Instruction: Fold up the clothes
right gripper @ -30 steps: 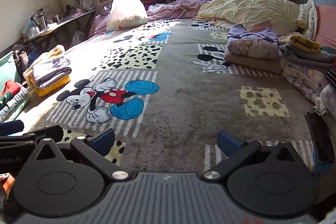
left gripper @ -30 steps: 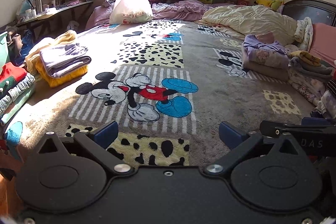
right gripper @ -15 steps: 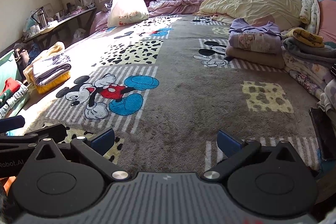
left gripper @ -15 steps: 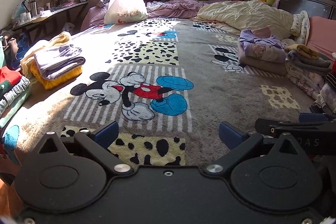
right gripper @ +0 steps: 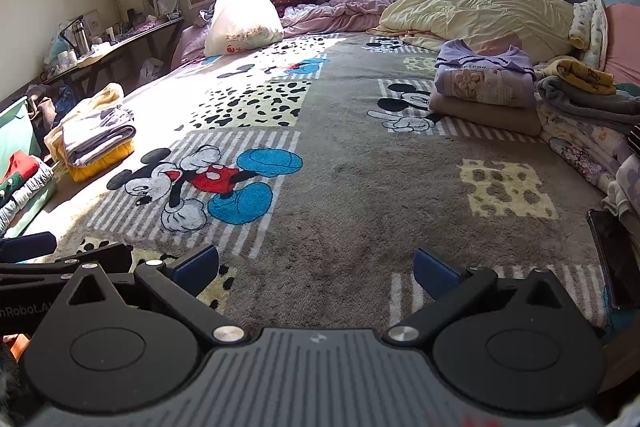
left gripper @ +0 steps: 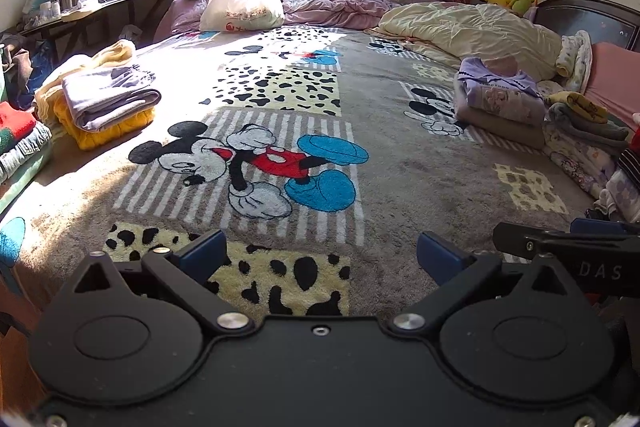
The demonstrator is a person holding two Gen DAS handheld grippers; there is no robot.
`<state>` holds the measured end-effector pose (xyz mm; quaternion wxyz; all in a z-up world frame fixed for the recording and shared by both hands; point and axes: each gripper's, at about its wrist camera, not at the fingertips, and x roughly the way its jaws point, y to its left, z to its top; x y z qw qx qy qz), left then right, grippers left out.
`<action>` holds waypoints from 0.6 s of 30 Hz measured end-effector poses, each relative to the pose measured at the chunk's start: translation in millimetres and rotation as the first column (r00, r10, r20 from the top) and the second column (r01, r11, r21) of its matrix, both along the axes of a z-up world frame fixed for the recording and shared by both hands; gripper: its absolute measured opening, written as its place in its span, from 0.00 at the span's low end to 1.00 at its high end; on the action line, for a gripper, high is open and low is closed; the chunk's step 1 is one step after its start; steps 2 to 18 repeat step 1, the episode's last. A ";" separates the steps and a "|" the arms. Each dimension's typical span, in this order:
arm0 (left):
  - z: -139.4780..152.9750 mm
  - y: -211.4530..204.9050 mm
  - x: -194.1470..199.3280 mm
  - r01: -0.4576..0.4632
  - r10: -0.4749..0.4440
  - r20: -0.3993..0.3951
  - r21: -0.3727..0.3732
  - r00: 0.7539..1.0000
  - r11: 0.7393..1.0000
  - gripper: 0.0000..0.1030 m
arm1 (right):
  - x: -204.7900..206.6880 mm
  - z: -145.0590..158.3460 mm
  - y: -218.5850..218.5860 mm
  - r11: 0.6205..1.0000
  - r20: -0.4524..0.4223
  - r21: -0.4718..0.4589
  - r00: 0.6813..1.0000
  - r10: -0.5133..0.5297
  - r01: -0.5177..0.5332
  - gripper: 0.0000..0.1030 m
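Note:
Both grippers hover over a grey Mickey Mouse blanket (left gripper: 384,147) on a bed. My left gripper (left gripper: 322,257) is open and empty. My right gripper (right gripper: 316,267) is open and empty. A folded stack with a lilac shirt on top (left gripper: 500,99) lies at the right; it also shows in the right wrist view (right gripper: 484,83). A stack with a grey-lilac garment over a yellow one (left gripper: 108,103) lies at the left, also in the right wrist view (right gripper: 96,143). A heap of unfolded clothes (left gripper: 588,143) lies along the right edge.
A white plastic bag (left gripper: 240,5) and a cream quilt (left gripper: 472,31) lie at the back under the window. A red and denim stack (left gripper: 16,139) sits at the far left. A dark phone (right gripper: 614,259) lies at the right. A cluttered side table (left gripper: 92,7) stands left.
Both grippers have tilted or moved slightly, so the bed appears a little lower and nearer. Both stay open and empty. No garment has moved.

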<state>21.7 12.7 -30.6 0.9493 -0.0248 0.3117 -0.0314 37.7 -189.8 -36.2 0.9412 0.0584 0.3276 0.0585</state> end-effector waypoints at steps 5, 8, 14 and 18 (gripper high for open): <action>-0.3 -0.6 -0.2 0.000 0.000 0.003 0.009 1.000 1.000 1.00 | -0.1 -0.4 0.8 1.000 0.002 -0.001 1.000 0.001 -0.001 1.00; -0.3 -0.6 -0.2 0.000 0.000 0.003 0.009 1.000 1.000 1.00 | -0.1 -0.4 0.8 1.000 0.002 -0.001 1.000 0.001 -0.001 1.00; -0.3 -0.6 -0.2 0.000 0.000 0.003 0.009 1.000 1.000 1.00 | -0.1 -0.4 0.8 1.000 0.002 -0.001 1.000 0.001 -0.001 1.00; -0.3 -0.6 -0.2 0.000 0.000 0.003 0.009 1.000 1.000 1.00 | -0.1 -0.4 0.8 1.000 0.002 -0.001 1.000 0.001 -0.001 1.00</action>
